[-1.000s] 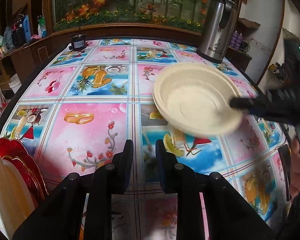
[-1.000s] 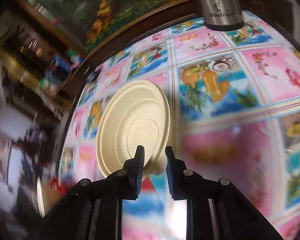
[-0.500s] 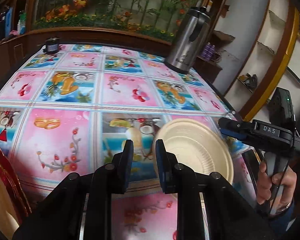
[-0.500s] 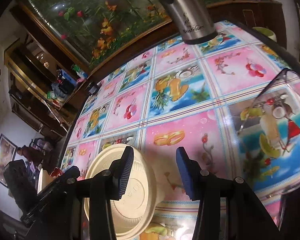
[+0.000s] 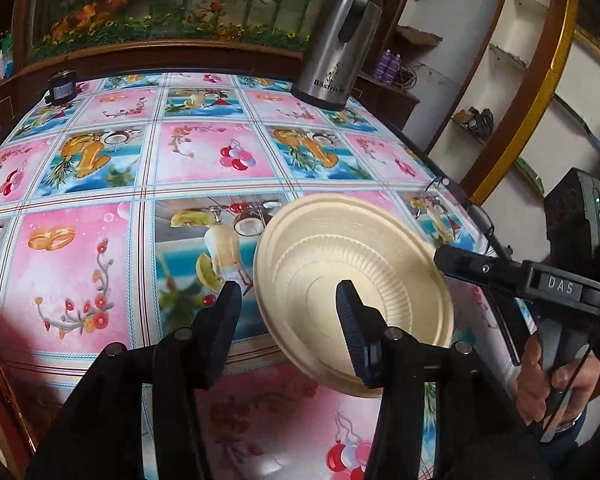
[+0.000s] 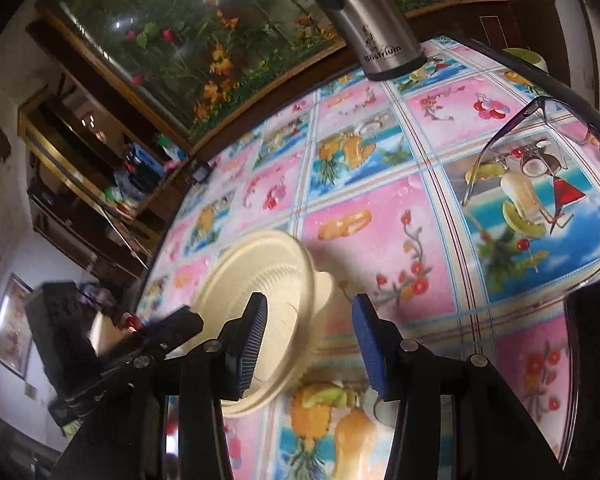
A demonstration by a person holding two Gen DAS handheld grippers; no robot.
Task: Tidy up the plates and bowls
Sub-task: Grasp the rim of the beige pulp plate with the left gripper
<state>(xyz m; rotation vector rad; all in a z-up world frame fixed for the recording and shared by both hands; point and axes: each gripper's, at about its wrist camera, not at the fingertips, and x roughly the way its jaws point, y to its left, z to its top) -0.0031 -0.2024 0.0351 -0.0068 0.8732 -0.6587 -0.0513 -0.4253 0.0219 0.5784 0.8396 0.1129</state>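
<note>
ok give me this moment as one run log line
stage: bowl handover | left gripper: open around bowl rim | right gripper: open, bowl between fingers | bowl: tilted over table | grasp: cannot tell

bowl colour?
Plain cream, off-white bowl with a ribbed inner wall and no print; it shows best in the left wrist view.

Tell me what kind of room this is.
Probably a home dining or living room: a table under a bright fruit-print cloth, a steel thermos jug standing on it, and wooden shelves of household clutter along the wall.
</note>
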